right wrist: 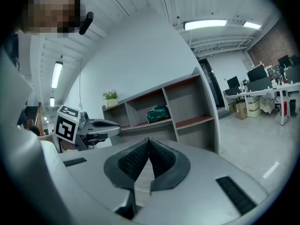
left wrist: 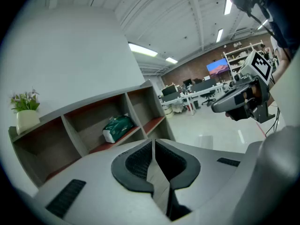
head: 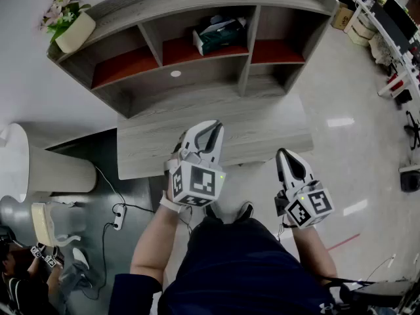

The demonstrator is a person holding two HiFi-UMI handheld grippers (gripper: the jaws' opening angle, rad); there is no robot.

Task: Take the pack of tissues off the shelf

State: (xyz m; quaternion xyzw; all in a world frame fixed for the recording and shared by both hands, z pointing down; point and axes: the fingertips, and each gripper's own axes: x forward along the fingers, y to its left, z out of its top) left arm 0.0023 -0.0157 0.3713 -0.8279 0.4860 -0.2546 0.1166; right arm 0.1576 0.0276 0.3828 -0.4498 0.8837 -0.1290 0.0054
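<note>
The pack of tissues, green and white, lies in the middle upper compartment of the grey wooden shelf, on its red board. It also shows in the left gripper view as the pack of tissues and, small, in the right gripper view as the pack of tissues. My left gripper hovers over the desk's near edge, well short of the shelf, jaws shut with nothing between them. My right gripper hangs lower and to the right, off the desk, also shut and holding nothing.
A pot of flowers stands on the shelf's top left corner. The shelf sits on a grey desk. A white rounded seat and a power strip are at the left; office desks line the right.
</note>
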